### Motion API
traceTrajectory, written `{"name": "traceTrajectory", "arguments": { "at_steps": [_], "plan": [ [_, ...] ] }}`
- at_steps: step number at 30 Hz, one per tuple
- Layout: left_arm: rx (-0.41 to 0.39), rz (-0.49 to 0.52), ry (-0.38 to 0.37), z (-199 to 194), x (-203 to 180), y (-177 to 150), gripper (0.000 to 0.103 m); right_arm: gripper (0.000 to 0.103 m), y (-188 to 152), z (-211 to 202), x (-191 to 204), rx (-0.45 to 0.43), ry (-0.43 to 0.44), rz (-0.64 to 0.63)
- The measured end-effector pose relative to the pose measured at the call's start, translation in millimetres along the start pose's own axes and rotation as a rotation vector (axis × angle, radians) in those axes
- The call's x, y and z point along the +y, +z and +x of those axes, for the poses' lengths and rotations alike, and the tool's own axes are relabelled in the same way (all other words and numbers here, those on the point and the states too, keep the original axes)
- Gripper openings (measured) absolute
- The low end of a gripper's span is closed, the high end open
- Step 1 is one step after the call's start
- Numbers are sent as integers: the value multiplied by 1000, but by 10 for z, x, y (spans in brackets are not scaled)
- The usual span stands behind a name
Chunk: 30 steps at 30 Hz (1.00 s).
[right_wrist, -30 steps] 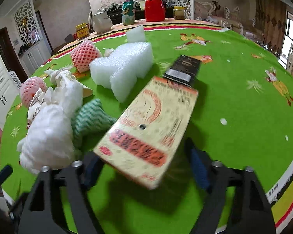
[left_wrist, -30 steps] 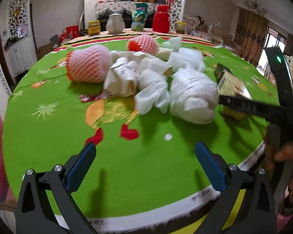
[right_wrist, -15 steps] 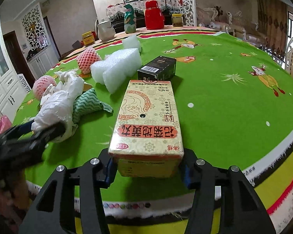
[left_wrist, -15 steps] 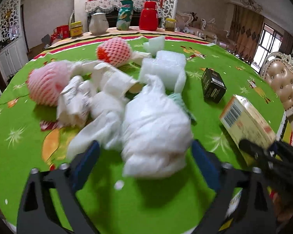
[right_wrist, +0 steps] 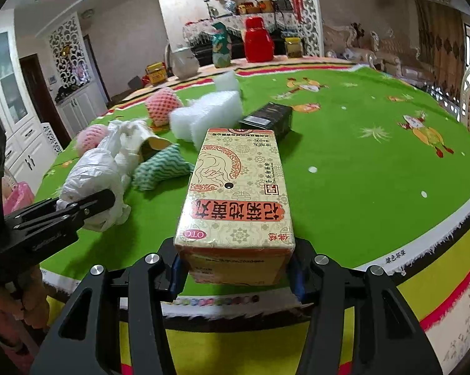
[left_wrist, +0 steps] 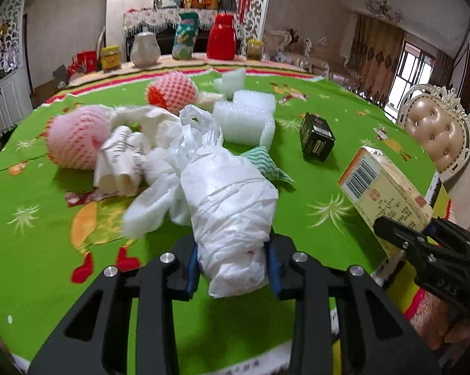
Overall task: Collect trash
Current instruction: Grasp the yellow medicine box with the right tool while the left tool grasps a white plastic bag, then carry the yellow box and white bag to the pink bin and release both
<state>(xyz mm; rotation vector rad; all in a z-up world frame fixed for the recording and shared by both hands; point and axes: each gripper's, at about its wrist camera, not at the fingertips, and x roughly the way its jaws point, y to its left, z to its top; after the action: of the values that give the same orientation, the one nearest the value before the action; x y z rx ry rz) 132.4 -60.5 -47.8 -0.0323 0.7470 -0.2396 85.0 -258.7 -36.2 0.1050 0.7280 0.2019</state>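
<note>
My left gripper [left_wrist: 233,270] is shut on a crumpled white plastic bag [left_wrist: 231,206] at the near end of a trash pile on the green tablecloth [left_wrist: 47,250]. My right gripper [right_wrist: 236,270] is shut on a cream and orange medicine box [right_wrist: 239,193], held near the table's front edge. That box also shows in the left wrist view [left_wrist: 388,187]. The pile holds crumpled paper [left_wrist: 122,162], two pink foam fruit nets [left_wrist: 75,137], white foam blocks [left_wrist: 244,117] and a green zigzag cloth [right_wrist: 160,168]. A black box [left_wrist: 316,137] lies apart to the right.
A white jug [left_wrist: 145,49], a green packet [left_wrist: 185,39], a red thermos [left_wrist: 221,40] and jars stand at the table's far edge. A padded chair [left_wrist: 437,131] stands at the right. A pink bag [right_wrist: 14,195] hangs off the table's left side.
My left gripper moved forward onto the white plastic bag and closed on it. My right gripper still holds the medicine box, now levelled and pulled back to the table's front edge.
</note>
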Motion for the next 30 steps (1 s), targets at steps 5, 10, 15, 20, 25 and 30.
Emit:
{"name": "traceTrajectory", "arguments": {
  "at_steps": [5,10,15,20,25,30],
  "plan": [
    [-46,-17,16,-274,157,-125,33,50,-18,-67,213,-19,33,-38],
    [-83,-19,59,-487,331,-269,33,50,-56,-101,475,-35,75,-87],
    [-120,-33,97,-668,523,-366,33,50,-90,-145,769,-52,122,-148],
    [-159,-55,140,-889,760,-468,34,50,-101,-181,1071,-78,167,-205],
    [-220,-55,176,-1159,950,-604,34,50,-74,-211,1393,-115,226,-264],
    [-292,-62,253,-1492,1213,-732,36,50,-60,-205,1822,-136,296,-340]
  ]
}}
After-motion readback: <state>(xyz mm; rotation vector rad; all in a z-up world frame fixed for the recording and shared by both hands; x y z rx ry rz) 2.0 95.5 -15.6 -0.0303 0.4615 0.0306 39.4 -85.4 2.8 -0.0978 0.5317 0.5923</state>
